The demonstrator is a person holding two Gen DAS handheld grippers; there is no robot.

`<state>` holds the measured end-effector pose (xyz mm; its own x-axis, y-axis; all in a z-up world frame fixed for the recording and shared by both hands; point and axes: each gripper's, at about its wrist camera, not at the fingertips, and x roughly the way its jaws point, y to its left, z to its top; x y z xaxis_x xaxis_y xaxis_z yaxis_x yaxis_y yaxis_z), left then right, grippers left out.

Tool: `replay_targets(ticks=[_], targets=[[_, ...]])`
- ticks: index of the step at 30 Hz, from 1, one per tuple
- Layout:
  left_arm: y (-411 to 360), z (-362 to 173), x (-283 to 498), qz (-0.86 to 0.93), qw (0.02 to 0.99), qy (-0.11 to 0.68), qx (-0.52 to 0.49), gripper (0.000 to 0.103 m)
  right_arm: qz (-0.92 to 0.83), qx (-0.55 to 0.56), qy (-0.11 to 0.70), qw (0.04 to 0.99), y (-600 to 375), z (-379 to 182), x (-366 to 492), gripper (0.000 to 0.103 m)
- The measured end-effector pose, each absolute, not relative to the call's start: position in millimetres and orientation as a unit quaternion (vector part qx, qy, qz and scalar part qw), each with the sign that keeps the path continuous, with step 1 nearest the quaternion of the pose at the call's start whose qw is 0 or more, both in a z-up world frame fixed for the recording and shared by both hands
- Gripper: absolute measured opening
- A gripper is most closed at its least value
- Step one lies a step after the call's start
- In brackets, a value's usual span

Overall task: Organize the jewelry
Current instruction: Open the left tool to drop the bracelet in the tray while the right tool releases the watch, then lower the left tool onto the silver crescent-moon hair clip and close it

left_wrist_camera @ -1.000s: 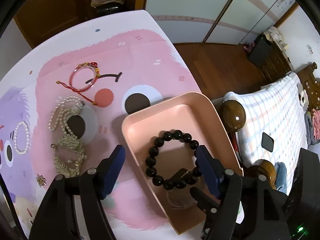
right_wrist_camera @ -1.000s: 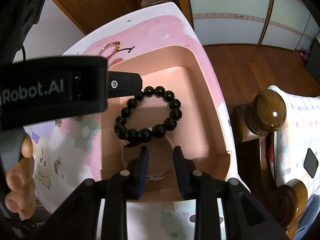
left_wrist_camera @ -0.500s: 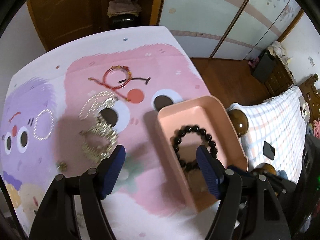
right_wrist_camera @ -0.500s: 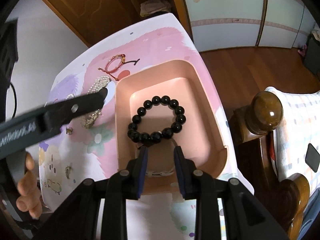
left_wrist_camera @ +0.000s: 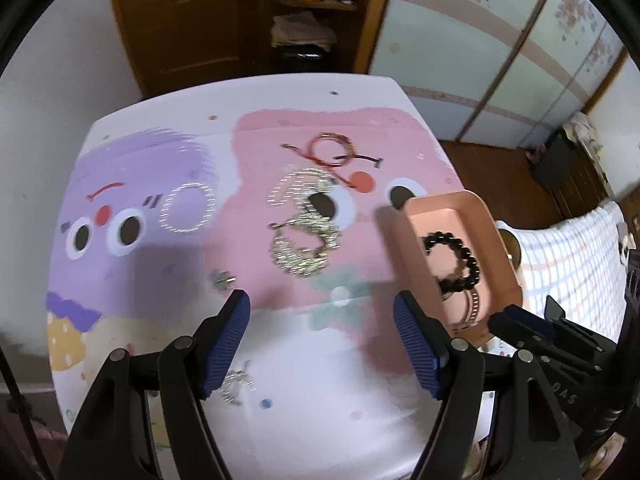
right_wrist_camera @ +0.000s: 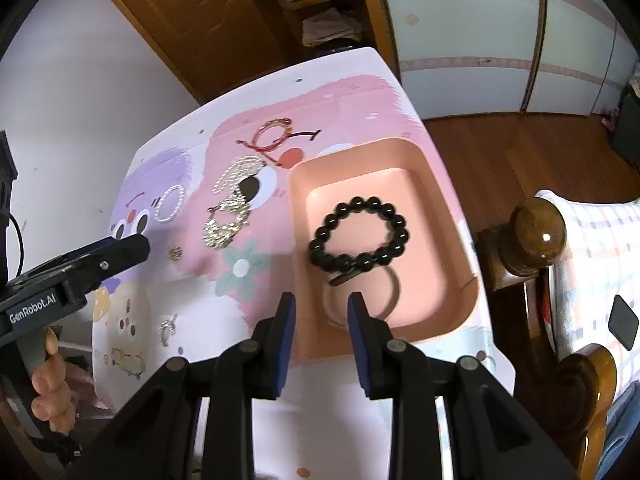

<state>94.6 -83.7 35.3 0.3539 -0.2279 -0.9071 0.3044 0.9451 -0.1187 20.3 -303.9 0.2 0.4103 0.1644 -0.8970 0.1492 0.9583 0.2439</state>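
Note:
A pink tray [right_wrist_camera: 448, 216] [left_wrist_camera: 472, 208] holds a black bead bracelet [right_wrist_camera: 360, 236] [left_wrist_camera: 454, 262] and a thin bangle [right_wrist_camera: 394, 288]. On the cartoon mat lie a red cord bracelet [left_wrist_camera: 330, 150] [right_wrist_camera: 274, 134], a pearl necklace [left_wrist_camera: 296, 186] [right_wrist_camera: 234, 172], a gold chain [left_wrist_camera: 304, 248] [right_wrist_camera: 224, 226], a pearl bracelet [left_wrist_camera: 186, 208] [right_wrist_camera: 170, 204] and small earrings [left_wrist_camera: 222, 280]. My left gripper [left_wrist_camera: 322, 312] is open and empty, above the mat's near middle. My right gripper [right_wrist_camera: 320, 308] is empty, jaws a small gap apart, above the tray's near rim.
The table [left_wrist_camera: 320, 420] ends at its right edge just past the tray. A wooden bedpost [right_wrist_camera: 538, 232] and a bed with a checked sheet [right_wrist_camera: 600, 240] stand to the right. More small pieces [left_wrist_camera: 236, 384] lie near the mat's front. A wooden door and shelves stand behind.
My left gripper has swung left, away from the tray, and pulled back above the mat. My right gripper has drawn back and up a little from the tray. The black bracelet stays in the tray.

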Motion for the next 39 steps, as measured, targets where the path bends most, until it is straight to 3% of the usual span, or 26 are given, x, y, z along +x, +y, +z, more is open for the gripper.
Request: replay_targets(ticks=[17,39], targets=[[13,17,57,-0.125,0.815,0.565,0.035,0.073,0.058,0.101,0.553,0.825,-243,6,8,0.027],[-13,-73,61,-0.259,0.744,0.594,0.162,0.071,0.105,0.088,0.609,0.781,-195,-55,46,0.027]])
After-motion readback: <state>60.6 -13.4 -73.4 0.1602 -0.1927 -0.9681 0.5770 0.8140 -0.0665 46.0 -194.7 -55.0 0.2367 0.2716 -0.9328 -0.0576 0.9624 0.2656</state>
